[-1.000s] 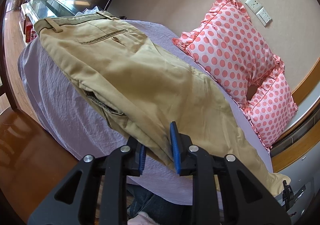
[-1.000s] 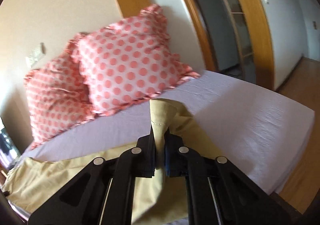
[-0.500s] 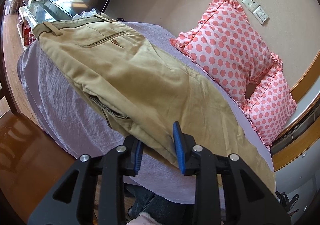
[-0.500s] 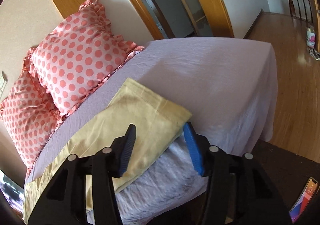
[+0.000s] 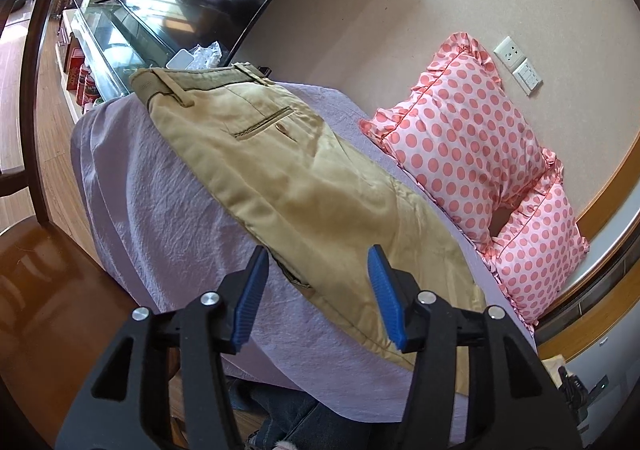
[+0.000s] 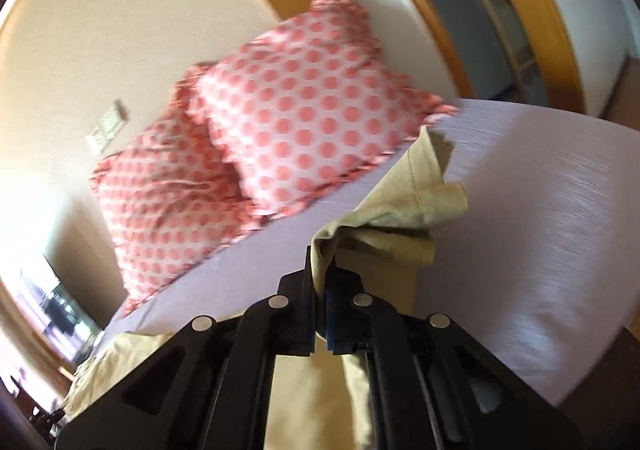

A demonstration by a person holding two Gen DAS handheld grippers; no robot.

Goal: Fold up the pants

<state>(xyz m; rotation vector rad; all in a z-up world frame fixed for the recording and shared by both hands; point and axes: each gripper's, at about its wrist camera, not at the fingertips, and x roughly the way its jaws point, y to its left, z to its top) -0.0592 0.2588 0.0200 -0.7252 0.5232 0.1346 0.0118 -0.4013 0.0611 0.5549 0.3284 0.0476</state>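
— Khaki pants [image 5: 304,186] lie lengthwise on the bed [image 5: 160,218], legs stacked, waistband at 11 o'clock. How far along are we?

— We judge halfway. Left hand-held gripper [image 5: 318,290] gapes wide; right hand-held gripper [image 6: 320,290] pinches the cuff [image 6: 404,210], crosswise fold outstanding.

Khaki pants [image 5: 304,186] lie lengthwise along the bed's near edge, legs stacked, back pocket up, waistband at the far left. At the right, the hem end [image 6: 404,210] is lifted and bunched off the sheet.
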